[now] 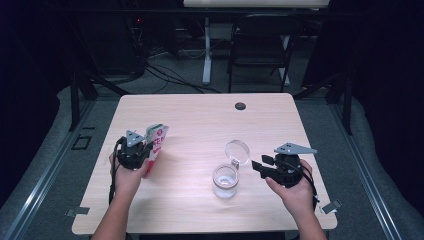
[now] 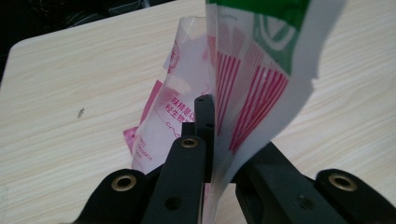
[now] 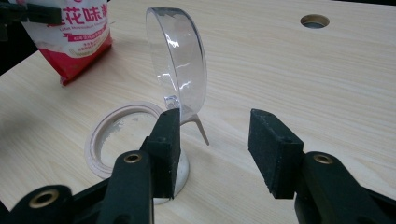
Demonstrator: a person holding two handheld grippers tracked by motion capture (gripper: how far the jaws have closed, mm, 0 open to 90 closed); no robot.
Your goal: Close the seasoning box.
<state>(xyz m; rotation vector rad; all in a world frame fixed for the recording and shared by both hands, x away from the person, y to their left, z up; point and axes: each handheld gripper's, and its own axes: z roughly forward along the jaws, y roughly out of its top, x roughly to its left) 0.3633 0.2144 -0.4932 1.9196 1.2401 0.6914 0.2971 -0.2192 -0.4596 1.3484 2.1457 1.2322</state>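
While the pouch [image 2: 243, 93] shows red, perhaps Chinese print, left gripper [image 2: 208, 140] pinches it; right gripper [image 3: 215, 149] gapes beside the jar [image 1: 225, 181].

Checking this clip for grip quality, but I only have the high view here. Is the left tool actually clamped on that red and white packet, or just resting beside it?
Observer: The left tool is clamped: in its own view, the jaws pinch the packet by its thin edge.
Operator: Is the jar's lid attached to the jar?
Observer: Yes. In the right tool's view, the clear lid stands upright, hinged at the rim of the jar.
Operator: And the right tool?
Observer: The right tool is open, its jaws apart with bare tabletop between them; one pad shows in front of the jar's rim, and whether it touches I cannot tell.
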